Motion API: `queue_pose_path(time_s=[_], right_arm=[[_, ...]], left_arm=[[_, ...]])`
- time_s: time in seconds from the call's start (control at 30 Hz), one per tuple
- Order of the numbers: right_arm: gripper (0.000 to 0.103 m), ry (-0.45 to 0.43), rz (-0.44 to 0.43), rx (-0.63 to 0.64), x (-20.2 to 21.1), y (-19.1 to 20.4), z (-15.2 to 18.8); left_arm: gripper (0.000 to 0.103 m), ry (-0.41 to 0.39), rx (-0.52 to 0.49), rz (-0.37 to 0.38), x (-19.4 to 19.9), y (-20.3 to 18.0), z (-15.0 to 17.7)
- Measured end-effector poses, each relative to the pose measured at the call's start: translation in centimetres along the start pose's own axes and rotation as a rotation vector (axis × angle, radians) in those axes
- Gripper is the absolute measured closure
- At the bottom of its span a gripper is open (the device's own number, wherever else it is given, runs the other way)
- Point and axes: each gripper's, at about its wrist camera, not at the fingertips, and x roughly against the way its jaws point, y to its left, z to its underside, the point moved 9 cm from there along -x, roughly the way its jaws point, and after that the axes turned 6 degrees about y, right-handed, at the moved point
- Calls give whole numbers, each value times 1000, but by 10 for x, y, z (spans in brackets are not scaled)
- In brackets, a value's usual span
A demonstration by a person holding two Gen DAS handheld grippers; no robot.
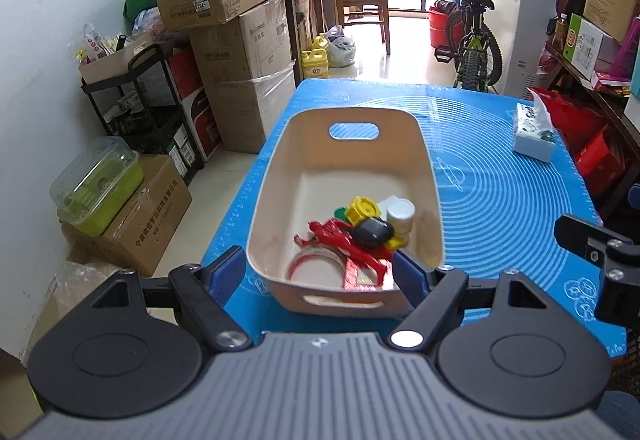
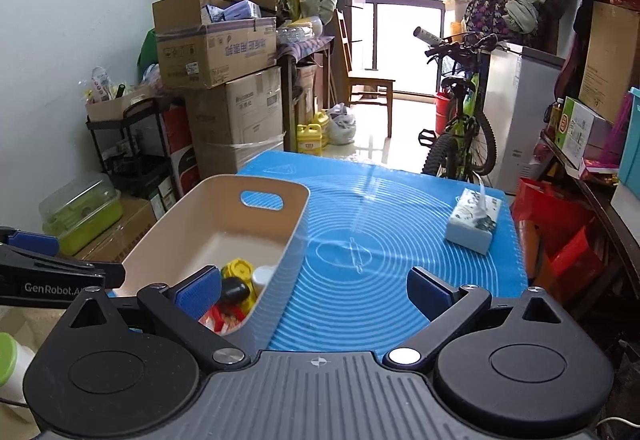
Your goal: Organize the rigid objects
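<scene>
A beige basket [image 1: 280, 175] stands on the blue mat [image 1: 500, 199] that covers the surface. At the near end of the basket lies a small heap: a yellow cap [image 1: 362, 208], a white jar [image 1: 400, 215], a black case [image 1: 374, 234], a red toy figure [image 1: 340, 236] and a roll of tape [image 1: 312, 266]. Right of the basket, toward the far corner of the mat, sits a tissue pack [image 1: 534, 133]. The left claw [image 1: 320, 274] hangs over the basket's near rim, jaws apart and holding nothing. The right claw [image 2: 316, 294] hovers at the basket's right side, over the mat, jaws wide apart and empty.
</scene>
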Motion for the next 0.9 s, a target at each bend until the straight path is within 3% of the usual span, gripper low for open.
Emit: queue_pose_path(time_s=[0.33, 0.9], right_arm=[[4, 3, 18, -22, 35, -21, 41], [4, -10, 63, -79, 53, -33, 117]], left_arm=[[22, -10, -21, 14, 14, -22, 39], [22, -36, -57, 23, 8, -45, 104]])
